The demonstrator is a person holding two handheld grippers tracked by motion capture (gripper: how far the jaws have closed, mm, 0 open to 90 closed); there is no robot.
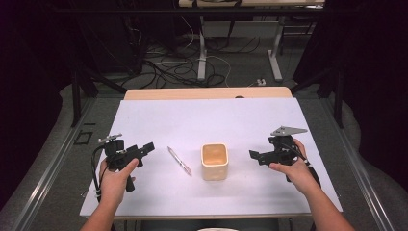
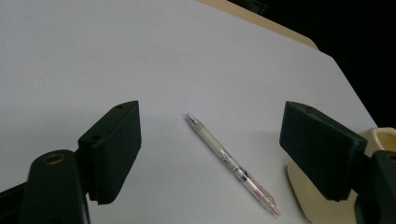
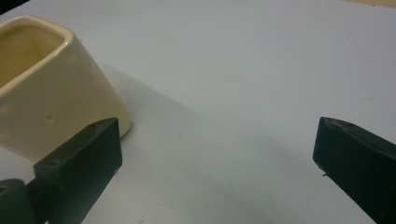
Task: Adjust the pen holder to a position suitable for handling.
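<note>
- High view: a white table (image 1: pixel 159 120) carries a clear pen (image 1: pixel 179 160) lying flat at a slant, with a cream square cup (image 1: pixel 214 161) standing upright just to its right, the two apart.
- High view: the left gripper (image 1: pixel 147 148) is held in the person's left hand (image 1: pixel 114 180) near the table's left edge, its tip pointing towards the pen, near it but not touching.
- High view: the right gripper (image 1: pixel 253 155) sits in the right hand (image 1: pixel 294 171), aimed at the cup from the right, close to it yet clear of it.
- Left gripper view: the black jaws stand apart with nothing pinched; the pen (image 2: pixel 232 164) lies on the table beyond and between them, and the cup (image 2: pixel 322 198) peeks out behind the jaw at the right side.
- Right gripper view: the jaws are spread wide and hold nothing; the cup (image 3: pixel 51 88) stands past the jaw at the left, bare table (image 3: pixel 243 93) between the two.
</note>
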